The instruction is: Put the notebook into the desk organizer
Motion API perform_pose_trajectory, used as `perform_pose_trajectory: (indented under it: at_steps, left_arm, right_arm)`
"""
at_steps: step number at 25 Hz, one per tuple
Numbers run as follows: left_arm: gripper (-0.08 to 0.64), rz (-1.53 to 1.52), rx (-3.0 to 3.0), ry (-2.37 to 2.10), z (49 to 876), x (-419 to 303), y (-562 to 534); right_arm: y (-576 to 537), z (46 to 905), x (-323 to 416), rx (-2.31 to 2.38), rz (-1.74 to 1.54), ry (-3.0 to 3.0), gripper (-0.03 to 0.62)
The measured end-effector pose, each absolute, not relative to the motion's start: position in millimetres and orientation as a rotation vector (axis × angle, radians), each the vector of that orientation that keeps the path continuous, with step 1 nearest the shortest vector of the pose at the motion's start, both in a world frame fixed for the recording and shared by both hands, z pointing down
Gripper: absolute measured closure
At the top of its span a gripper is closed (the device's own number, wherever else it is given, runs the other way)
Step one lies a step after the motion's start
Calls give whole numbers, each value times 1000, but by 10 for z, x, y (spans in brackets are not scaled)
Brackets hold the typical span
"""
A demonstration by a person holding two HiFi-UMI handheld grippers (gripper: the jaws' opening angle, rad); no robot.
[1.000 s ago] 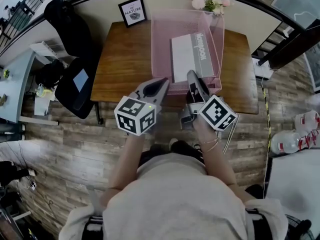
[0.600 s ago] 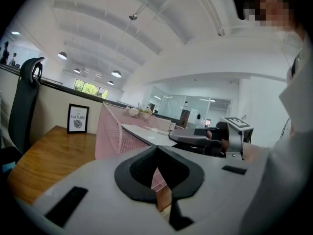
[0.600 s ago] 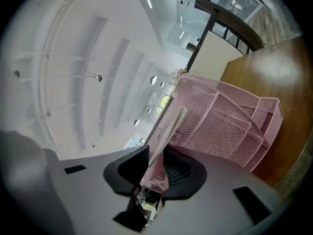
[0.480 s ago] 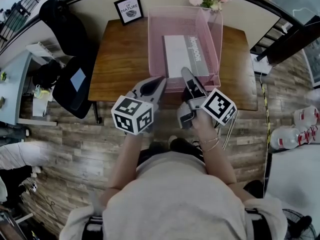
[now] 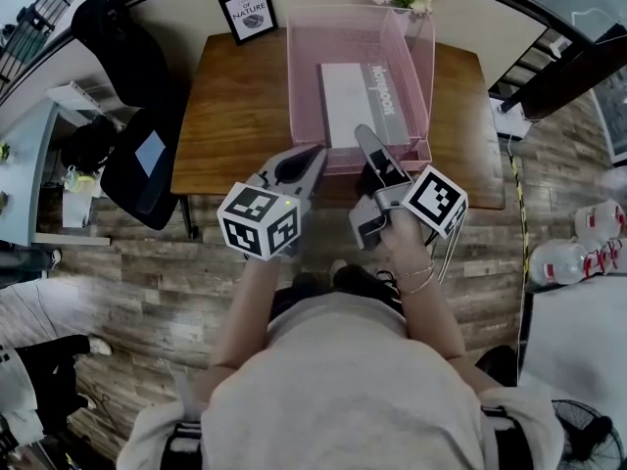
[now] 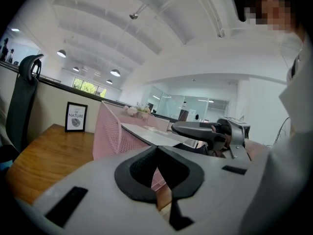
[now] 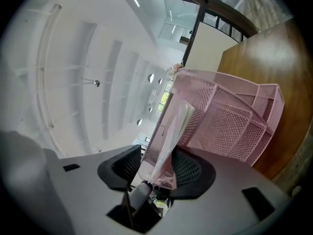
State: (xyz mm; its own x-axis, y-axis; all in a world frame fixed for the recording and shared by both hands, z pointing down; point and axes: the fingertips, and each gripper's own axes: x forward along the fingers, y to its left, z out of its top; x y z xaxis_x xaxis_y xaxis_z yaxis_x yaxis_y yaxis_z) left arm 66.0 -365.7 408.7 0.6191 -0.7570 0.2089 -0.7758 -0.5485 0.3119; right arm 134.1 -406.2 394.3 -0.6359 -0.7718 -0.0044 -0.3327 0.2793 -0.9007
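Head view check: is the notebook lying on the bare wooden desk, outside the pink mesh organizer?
No, the notebook lies inside the pink mesh organizer, with the mesh walls around it.

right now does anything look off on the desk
Nothing spilled or damaged. Only the notebook looks askew: it seems to slant in the organizer, its near edge between the right tool's jaws, which have just been opening.

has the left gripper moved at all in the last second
No. The left gripper sits just as close to the organizer's front left corner as before.
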Motion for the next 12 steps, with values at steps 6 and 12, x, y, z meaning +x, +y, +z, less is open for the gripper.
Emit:
perform_pose_trajectory:
  at_steps: [6,12]
  left_arm:
    - [548,68,2469,-1222,4084,660,-3656]
    - [548,72,2466,-1221,4089,656,-3673]
  right_arm:
    - [-4030,3907,1318,-994,-1352,2085,342]
    - [-4038,3904,1314,-991,-1348,2096,337]
